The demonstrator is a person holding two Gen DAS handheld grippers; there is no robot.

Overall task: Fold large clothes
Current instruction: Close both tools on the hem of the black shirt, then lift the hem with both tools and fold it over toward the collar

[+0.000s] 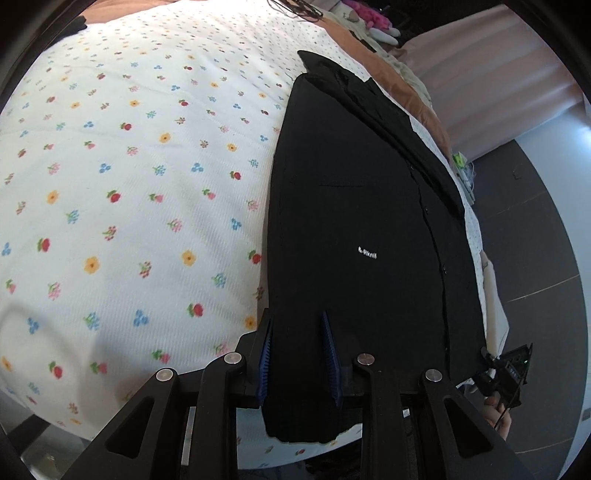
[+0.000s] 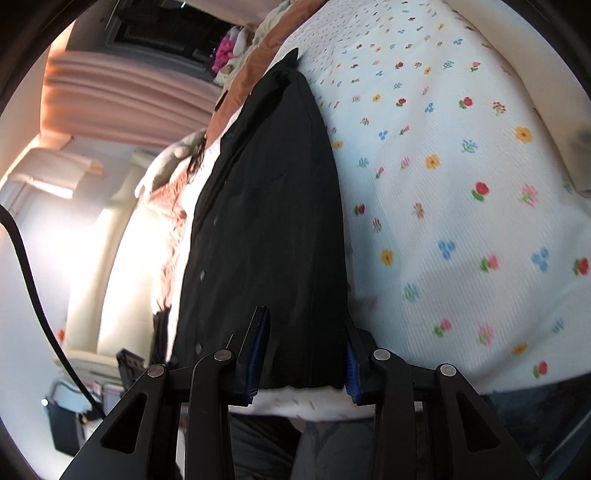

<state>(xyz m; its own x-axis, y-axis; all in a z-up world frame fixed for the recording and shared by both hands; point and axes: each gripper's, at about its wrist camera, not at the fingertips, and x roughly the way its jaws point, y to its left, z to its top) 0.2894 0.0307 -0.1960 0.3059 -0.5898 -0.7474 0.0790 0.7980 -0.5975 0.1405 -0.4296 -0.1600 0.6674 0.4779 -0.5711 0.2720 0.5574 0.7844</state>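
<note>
While both grippers sit low at the near edge of the bed, a black jacket [image 1: 369,221] lies flat on the flowered sheet [image 1: 129,184]. It is folded long and narrow, and it runs away from the near edge toward the far end of the bed. Small white letters [image 1: 367,253] show on its front, and a row of dark buttons [image 1: 445,271] runs down one side. The collar end points away, near a brown blanket [image 1: 399,88] and some pink soft toys [image 1: 369,14]. The left gripper [image 1: 297,354] has its two blue pads apart, and the near end of the jacket lies between them. One pad [image 1: 265,362] is at the jacket's edge and the other [image 1: 330,354] is over the cloth. The pads look open and not squeezing, though the cloth fills the gap. The right gripper [image 2: 304,350] is also spread wide, with the jacket's [image 2: 266,221] near end between its pads. Its left pad [image 2: 256,354] lies on the cloth, and its right pad [image 2: 351,369] is just past the jacket's edge by the sheet [image 2: 461,184]. A strip of sheet shows under the jacket's near hem in both views. From the right wrist view, a black cable [image 2: 33,280] hangs at the side and pink curtains [image 2: 122,96] hang in the back. A dark floor [image 1: 535,240] shows beside the bed.
</note>
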